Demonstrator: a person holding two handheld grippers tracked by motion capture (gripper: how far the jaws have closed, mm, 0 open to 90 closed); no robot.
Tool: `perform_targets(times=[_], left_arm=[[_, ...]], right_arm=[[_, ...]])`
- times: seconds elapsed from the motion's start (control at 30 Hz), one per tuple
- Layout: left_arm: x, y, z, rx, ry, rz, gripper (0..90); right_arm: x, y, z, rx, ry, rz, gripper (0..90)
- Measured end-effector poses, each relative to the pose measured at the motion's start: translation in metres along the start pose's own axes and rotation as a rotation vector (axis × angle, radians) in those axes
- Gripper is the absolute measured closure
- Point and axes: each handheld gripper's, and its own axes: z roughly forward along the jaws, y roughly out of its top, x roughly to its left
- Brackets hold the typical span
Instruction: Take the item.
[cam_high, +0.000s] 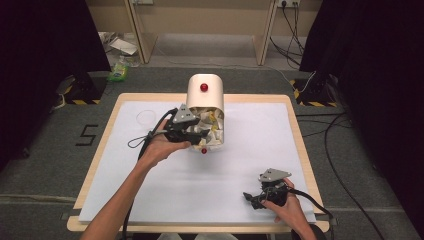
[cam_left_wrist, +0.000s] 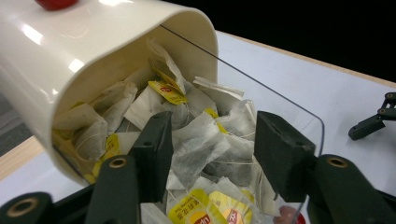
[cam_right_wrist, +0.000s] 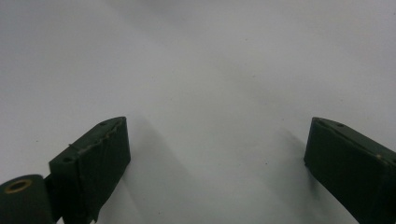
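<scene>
Nearest the person, the right gripper (cam_high: 256, 198) rests low on the white sheet (cam_high: 250, 150) near the table's front right corner, well apart from everything else; in the right gripper view its jaws stand spread wide over bare paper with nothing between them. Farther in, toward the middle of the wooden table (cam_high: 296, 130), the left gripper (cam_high: 204, 134) reaches into the mouth of a cream container (cam_high: 205, 92) that lies tipped with its opening toward the person. A clear flap (cam_left_wrist: 280, 100) hangs open at that mouth, its edge running just past the right-hand jaw, and a small red knob (cam_high: 204, 150) sits at the lower rim. The container is crammed with tea bags (cam_left_wrist: 201, 140), white sachets with yellow tags, heaped against each other. The left gripper's jaws stand about half spread and straddle one sachet in the pile; the fingers (cam_left_wrist: 156, 149) seem not quite to press it, though the heap hides the contact. Beyond the table lie grey carpet and some litter (cam_high: 119, 70) on the floor.
</scene>
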Motion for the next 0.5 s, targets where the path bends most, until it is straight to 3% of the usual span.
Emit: perform_targets(times=[0.2,0.5], left_arm=[[0.007,0.002,0.013,0.049,-0.007,0.02,51.7],[0.012,-0.002,0.023,0.081,-0.001,0.028,54.0]], right_arm=[[0.0,0.0,0.0,-0.002,0.0,-0.002,7.6],[0.0,0.0,0.0,-0.002,-0.001,-0.001,7.6]])
